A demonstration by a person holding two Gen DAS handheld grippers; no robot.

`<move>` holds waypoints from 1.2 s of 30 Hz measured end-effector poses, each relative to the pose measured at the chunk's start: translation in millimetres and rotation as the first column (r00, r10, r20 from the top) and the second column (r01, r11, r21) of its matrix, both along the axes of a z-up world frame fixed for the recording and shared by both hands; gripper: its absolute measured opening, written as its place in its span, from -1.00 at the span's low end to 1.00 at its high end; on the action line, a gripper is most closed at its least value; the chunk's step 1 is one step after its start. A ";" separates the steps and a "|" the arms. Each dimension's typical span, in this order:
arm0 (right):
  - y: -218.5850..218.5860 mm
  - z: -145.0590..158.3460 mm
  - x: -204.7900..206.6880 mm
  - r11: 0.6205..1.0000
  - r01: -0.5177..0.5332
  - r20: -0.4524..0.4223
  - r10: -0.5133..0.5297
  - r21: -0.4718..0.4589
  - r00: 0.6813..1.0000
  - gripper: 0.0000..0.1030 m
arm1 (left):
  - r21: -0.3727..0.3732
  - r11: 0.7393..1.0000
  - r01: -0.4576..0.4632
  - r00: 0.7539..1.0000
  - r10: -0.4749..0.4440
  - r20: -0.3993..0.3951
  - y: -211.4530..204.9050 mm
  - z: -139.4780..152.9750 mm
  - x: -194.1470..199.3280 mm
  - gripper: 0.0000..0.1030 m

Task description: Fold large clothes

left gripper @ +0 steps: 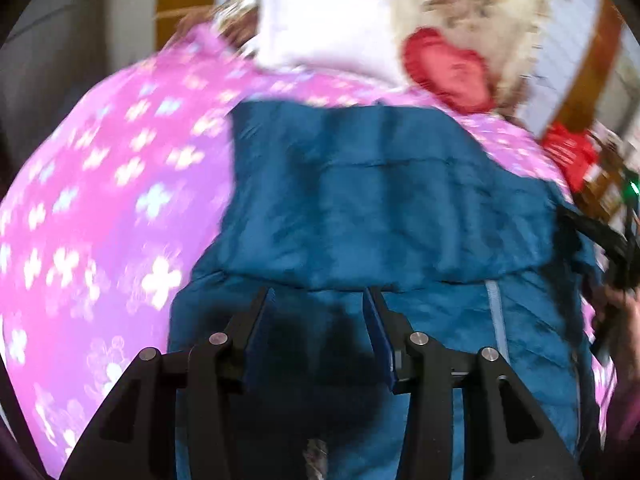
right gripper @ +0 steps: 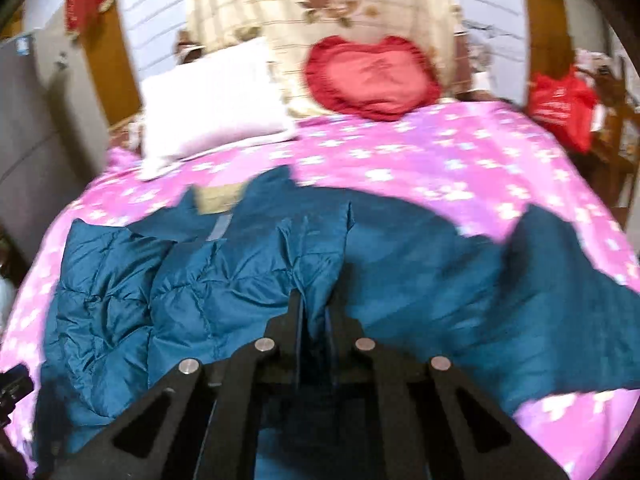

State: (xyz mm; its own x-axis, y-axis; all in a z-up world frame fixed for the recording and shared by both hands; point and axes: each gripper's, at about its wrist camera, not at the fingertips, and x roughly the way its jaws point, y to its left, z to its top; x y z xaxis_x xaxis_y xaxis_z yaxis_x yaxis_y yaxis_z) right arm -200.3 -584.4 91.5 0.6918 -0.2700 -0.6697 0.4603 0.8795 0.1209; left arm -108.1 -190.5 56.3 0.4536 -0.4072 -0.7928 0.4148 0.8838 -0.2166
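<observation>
- Left wrist view: our left tool (left gripper: 318, 300) has its fingers apart, with nothing between them, low over the teal padded jacket (left gripper: 380, 200). A folded band of the jacket lies just beyond the fingertips, and a pale zip line runs down the cloth to the right.
- The jacket lies on the bed's pink flowered cover (left gripper: 100, 200), its far end toward the head of the bed, where a white pillow (left gripper: 320, 28) and a red heart cushion (left gripper: 448, 68) rest.
- We judge that a fold is under way, with this tool free. The next move calls for closing on an edge or hem of the jacket to carry it over.
- Motion blur smears this view. At the right edge a dark shape, perhaps our other tool and hand, is cut off.
- Right wrist view: our right tool (right gripper: 318, 300) has its fingers close together, clamped on a raised ridge of the jacket (right gripper: 224, 280), which rises in a peak between them.
- The jacket spreads across the near half of the bed cover (right gripper: 440, 160). A quilted part lies left and a smoother, darker part right.
- Here the next move calls for carrying the pinched cloth across and laying it flat.
- Blur hides seams and sleeves. We cannot tell which part of the jacket is pinched.
</observation>
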 end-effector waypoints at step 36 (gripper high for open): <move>57.7 -37.5 76.4 0.987 -0.159 -0.097 0.161 0.033 0.982 0.39 | 0.036 0.999 0.035 0.983 -0.041 0.179 -50.6 13.6 -11.5 -0.48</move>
